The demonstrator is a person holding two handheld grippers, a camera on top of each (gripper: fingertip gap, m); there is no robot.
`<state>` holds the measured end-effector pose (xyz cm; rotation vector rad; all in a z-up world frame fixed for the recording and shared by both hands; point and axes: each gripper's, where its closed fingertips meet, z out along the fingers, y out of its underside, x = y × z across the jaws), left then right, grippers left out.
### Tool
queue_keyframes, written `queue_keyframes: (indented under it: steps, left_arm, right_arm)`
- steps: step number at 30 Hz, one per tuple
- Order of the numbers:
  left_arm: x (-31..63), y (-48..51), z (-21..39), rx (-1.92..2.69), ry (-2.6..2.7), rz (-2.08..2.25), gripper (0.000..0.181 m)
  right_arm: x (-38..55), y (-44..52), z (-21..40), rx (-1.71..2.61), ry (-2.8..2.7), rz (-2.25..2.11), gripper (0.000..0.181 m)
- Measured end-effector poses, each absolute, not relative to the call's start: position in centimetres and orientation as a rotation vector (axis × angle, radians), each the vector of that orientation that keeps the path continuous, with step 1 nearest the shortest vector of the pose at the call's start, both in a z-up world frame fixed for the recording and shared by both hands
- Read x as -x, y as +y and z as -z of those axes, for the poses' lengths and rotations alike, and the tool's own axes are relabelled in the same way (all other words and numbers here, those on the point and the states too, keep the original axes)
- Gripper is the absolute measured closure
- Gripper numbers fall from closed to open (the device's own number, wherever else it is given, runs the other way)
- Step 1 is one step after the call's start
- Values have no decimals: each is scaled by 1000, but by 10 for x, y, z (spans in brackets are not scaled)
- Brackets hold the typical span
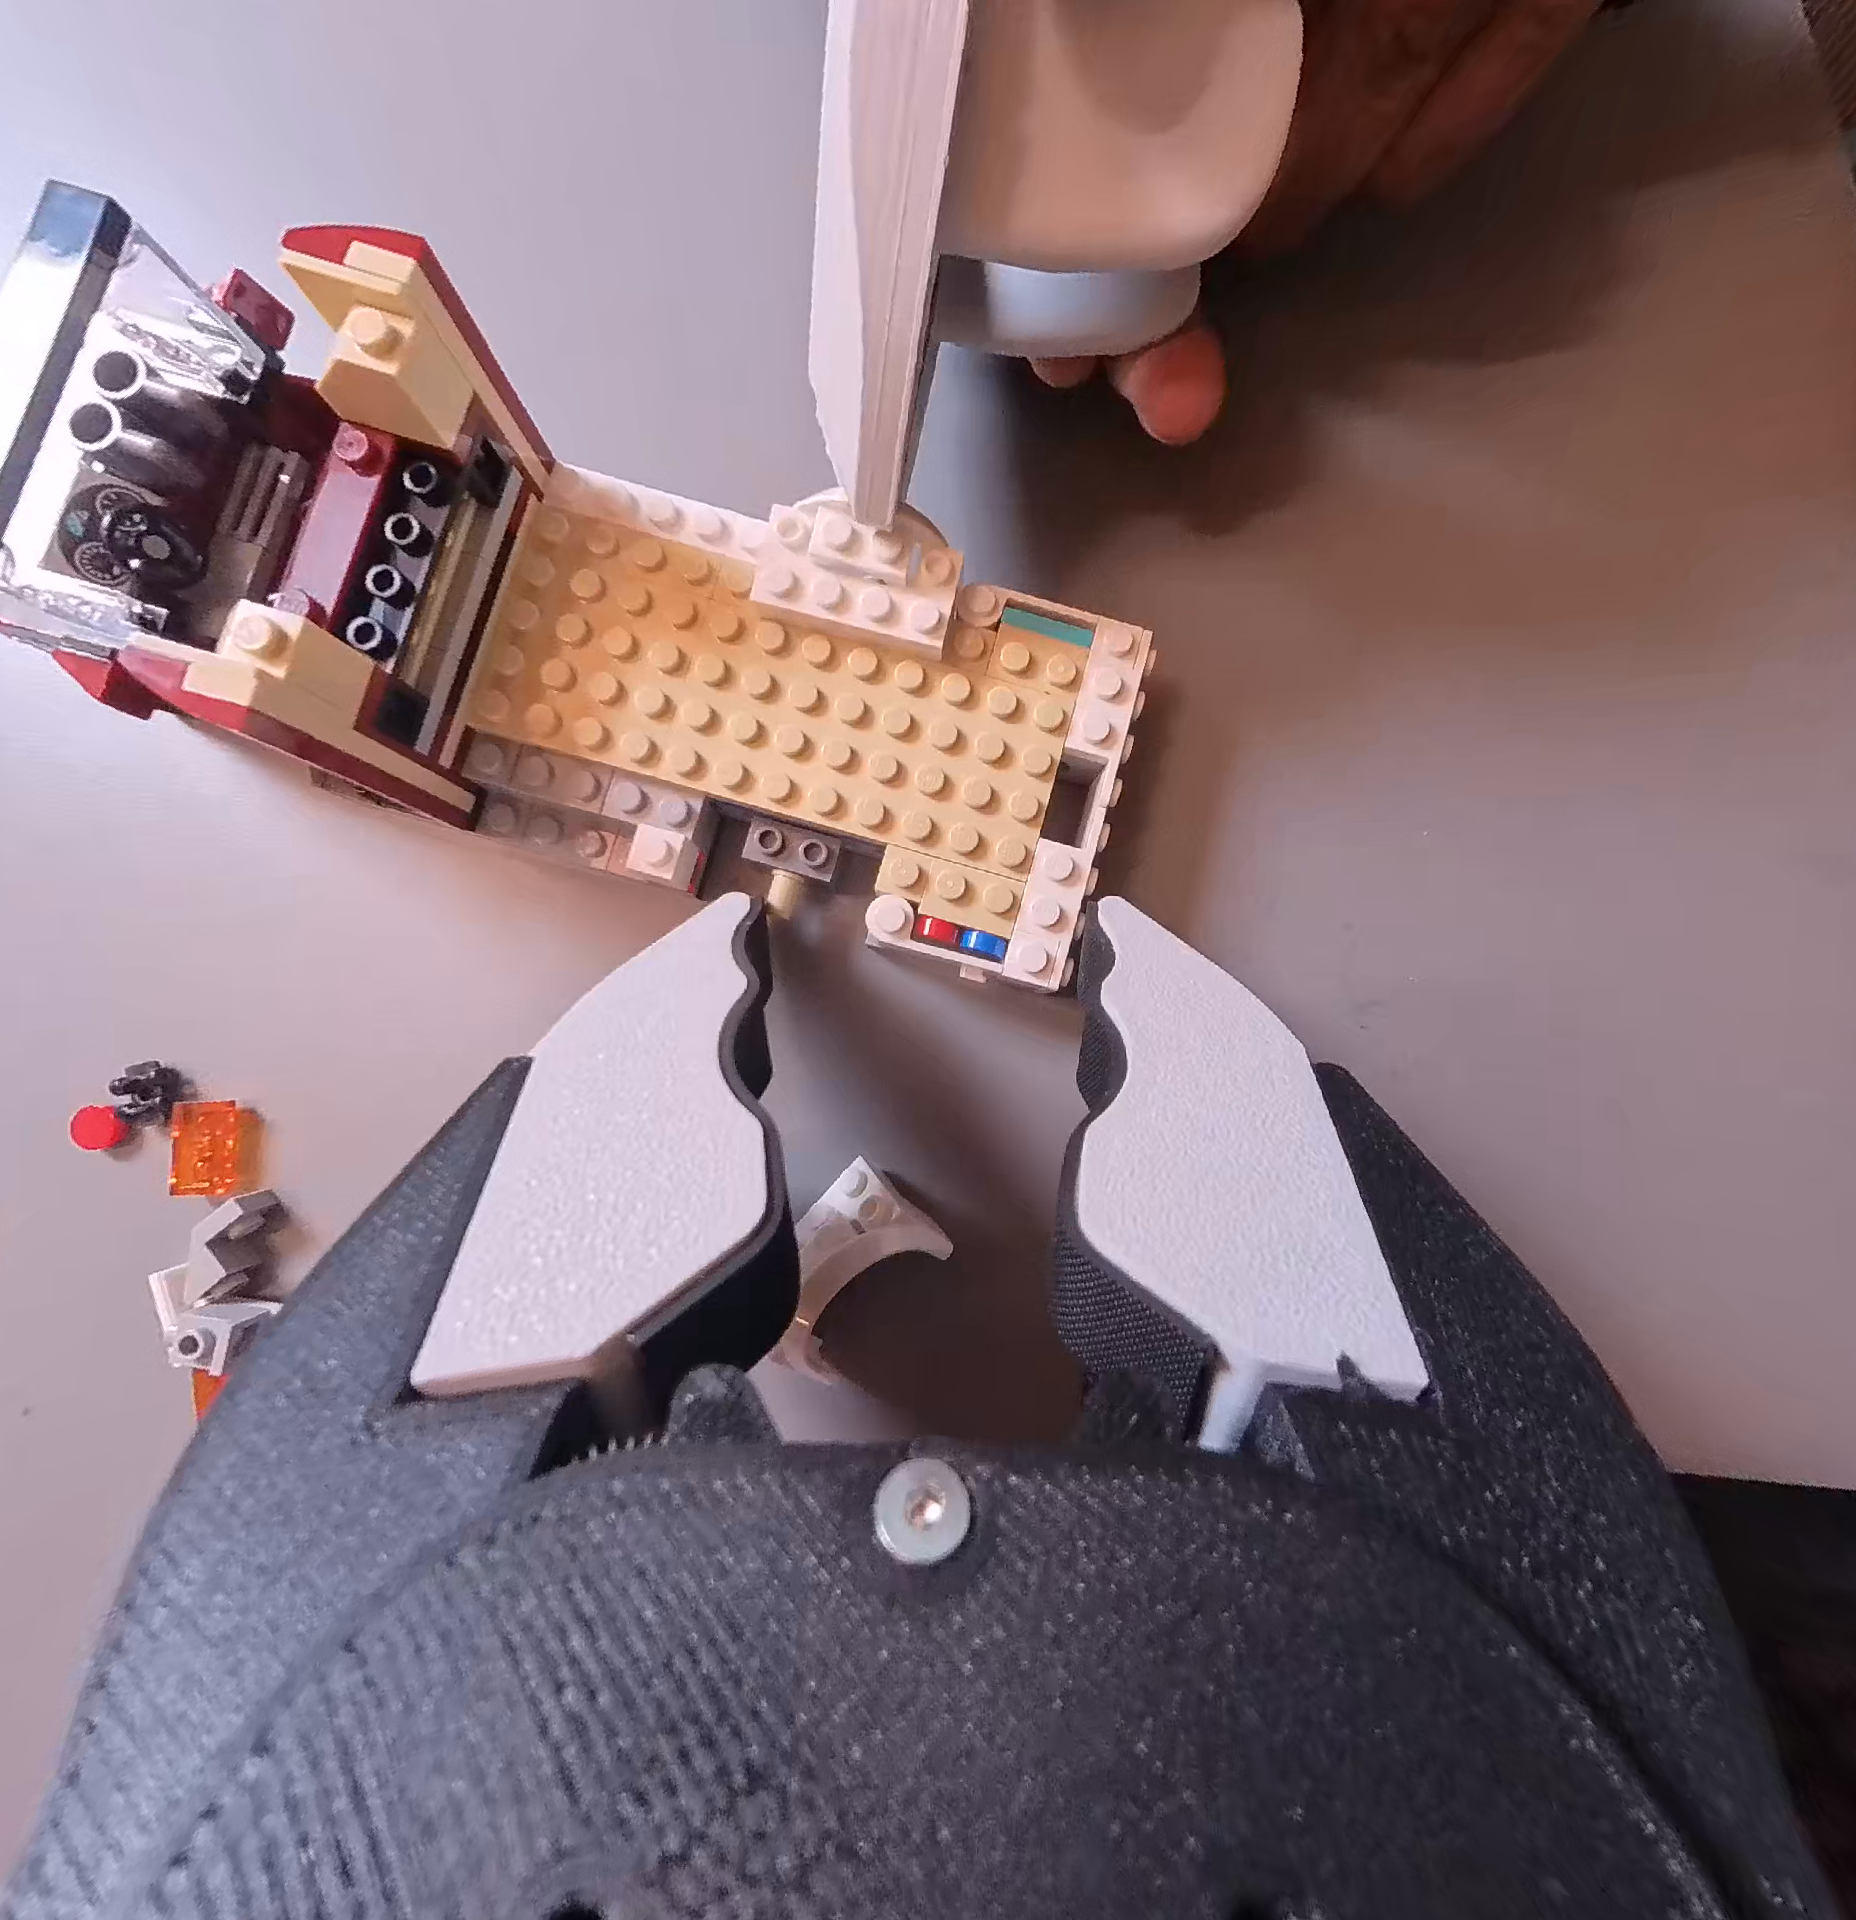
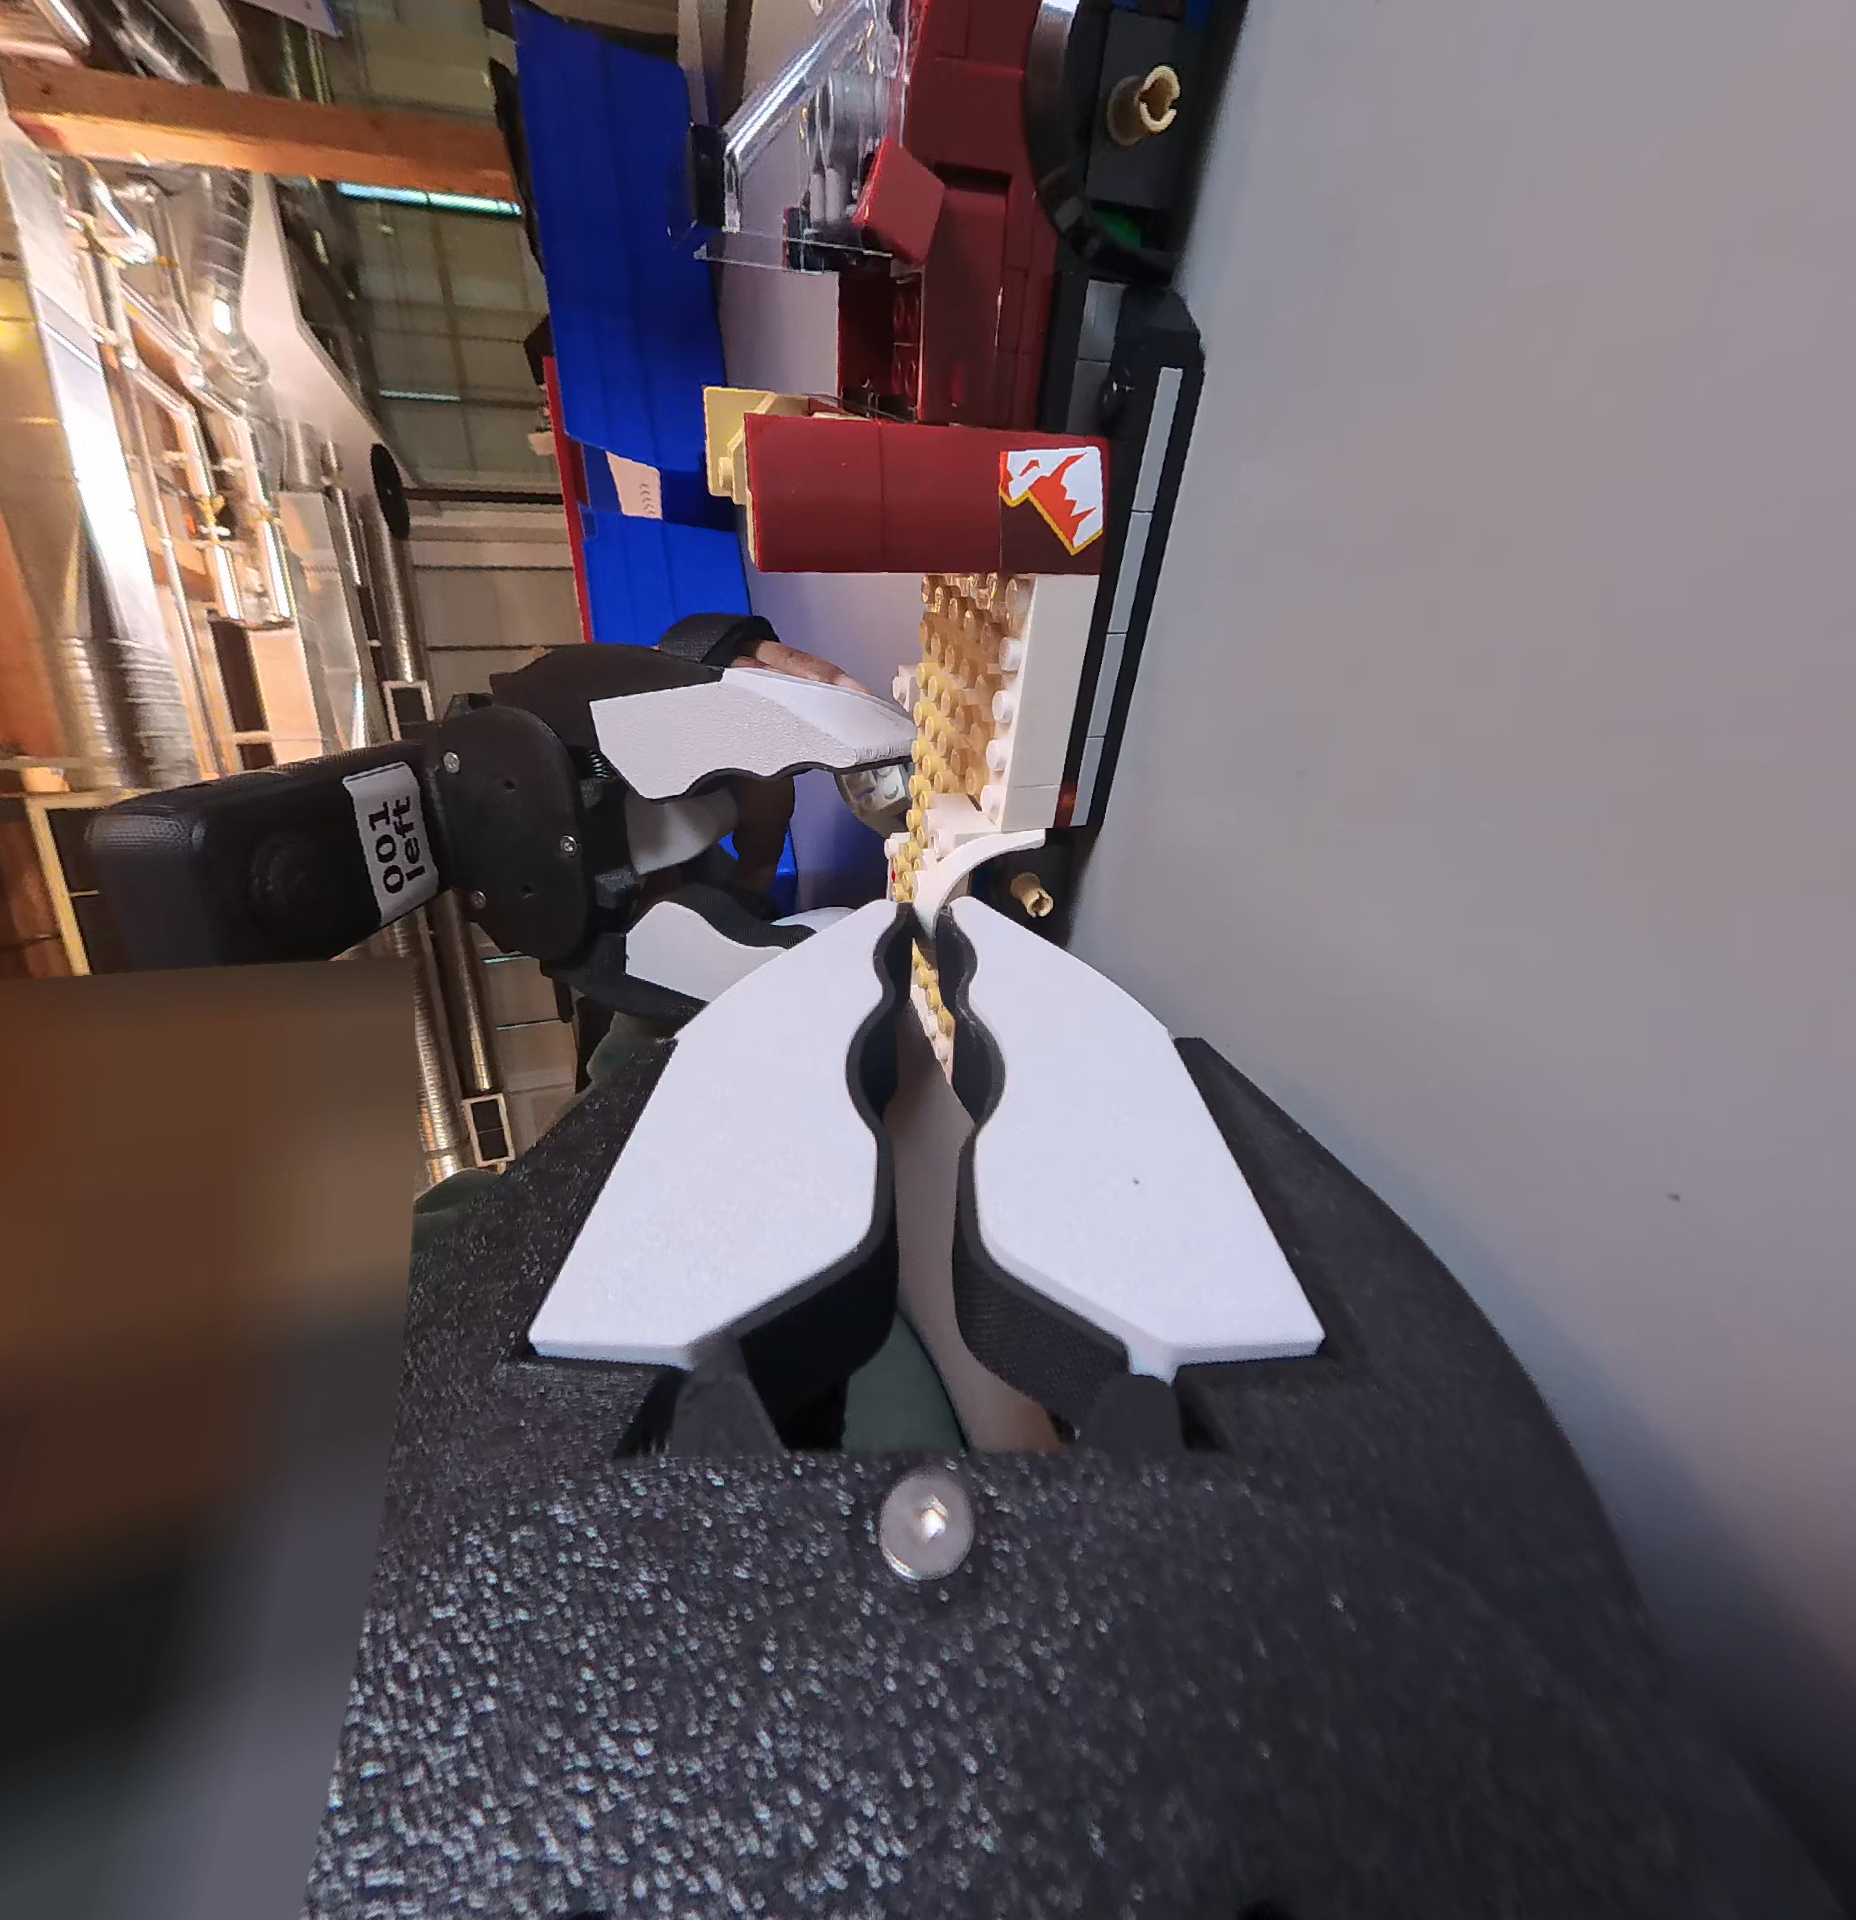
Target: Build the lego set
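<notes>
While the left gripper sits w/ fingers spread wide and empty at frame centre, the lego model lies across the upper left on the grey tabletop. The right gripper comes down from the top edge, pinching a white arch piece onto the model's far side. A 2nd white arch lies loose between the left fingers, and spare bits are scattered at lower left. No box or tray is in view, so nothing is contained.

Right wrist view: the right gripper at centre has fingers clenched on the white arch piece, which meets the tan studded floor; whether the studs are fully seated is hard to tell, prob. not yet. To do it well: brace the near edge w/ the left gripper, press straight down, keep the arch centred over the axle pin.
</notes>
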<state>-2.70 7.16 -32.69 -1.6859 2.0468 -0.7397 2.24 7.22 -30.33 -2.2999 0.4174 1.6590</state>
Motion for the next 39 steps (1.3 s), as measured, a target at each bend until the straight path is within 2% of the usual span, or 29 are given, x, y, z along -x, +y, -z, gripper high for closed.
queue_keyframes:
  steps: [39]
  left_arm:
    - [26, 70, 327, 1691, 2039, 769, 123]
  right_arm:
    - [-24, 71, 311, 2377, 384, -1617, 177]
